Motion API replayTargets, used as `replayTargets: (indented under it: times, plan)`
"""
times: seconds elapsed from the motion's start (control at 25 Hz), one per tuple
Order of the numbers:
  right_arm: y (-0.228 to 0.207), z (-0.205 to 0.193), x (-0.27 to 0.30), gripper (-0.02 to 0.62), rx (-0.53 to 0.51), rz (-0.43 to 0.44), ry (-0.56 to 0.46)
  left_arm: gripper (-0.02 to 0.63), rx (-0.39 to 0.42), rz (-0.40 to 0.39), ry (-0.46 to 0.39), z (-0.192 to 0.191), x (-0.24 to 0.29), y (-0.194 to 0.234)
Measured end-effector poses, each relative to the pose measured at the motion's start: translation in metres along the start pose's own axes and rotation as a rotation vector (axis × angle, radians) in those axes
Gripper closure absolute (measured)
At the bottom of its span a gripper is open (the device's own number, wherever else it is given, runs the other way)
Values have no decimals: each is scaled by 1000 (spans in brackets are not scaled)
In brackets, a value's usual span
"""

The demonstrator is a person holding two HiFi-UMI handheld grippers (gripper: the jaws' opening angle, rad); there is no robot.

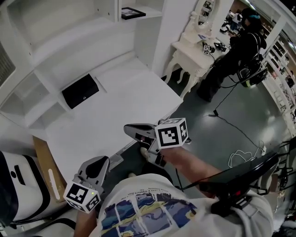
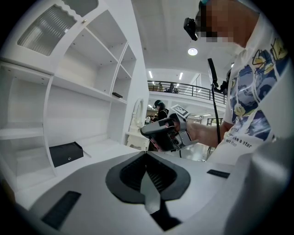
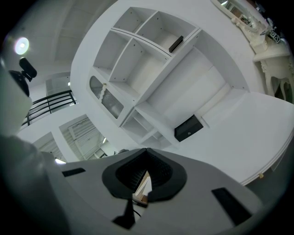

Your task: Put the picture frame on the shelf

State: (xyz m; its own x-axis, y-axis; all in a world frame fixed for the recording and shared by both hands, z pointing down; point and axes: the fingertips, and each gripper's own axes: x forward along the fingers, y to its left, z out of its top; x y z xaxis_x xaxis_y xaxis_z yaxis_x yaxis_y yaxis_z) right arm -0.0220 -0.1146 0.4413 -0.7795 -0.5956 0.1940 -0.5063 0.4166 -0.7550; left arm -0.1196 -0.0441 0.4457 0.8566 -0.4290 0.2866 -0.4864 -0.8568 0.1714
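The black picture frame [image 1: 132, 13] lies on an upper shelf of the white shelving unit [image 1: 60, 28]; it also shows as a small dark shape in the left gripper view [image 2: 117, 95] and in the right gripper view [image 3: 176, 44]. My left gripper [image 1: 102, 160] is held low near the desk's front edge, its jaws shut with nothing in them [image 2: 146, 153]. My right gripper [image 1: 127, 128] hovers over the front of the white desk [image 1: 129, 97], jaws shut and empty [image 3: 147, 149]. Both are far from the frame.
A black box [image 1: 80, 90] sits at the back left of the desk. Right of the desk stands a white dressing table [image 1: 194, 44], with a person in dark clothes [image 1: 236, 55] beyond it. Cables [image 1: 240, 157] lie on the grey floor. Cardboard [image 1: 44, 162] leans at the desk's left.
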Motion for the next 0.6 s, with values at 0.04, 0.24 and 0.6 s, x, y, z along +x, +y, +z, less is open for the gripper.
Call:
replayTargets:
  times: [0.04,0.24,0.6]
  plan:
    - [-1,1,-1,571,-1,-1,0,592,0,-1,0,1,2,0]
    - [-9,8,-2,571,-8,-5,-2,592,1,-11,0,4,12,3]
    - [-24,23,-3,571,-4,-4,-1,592,-8,-15,14,11,33,11]
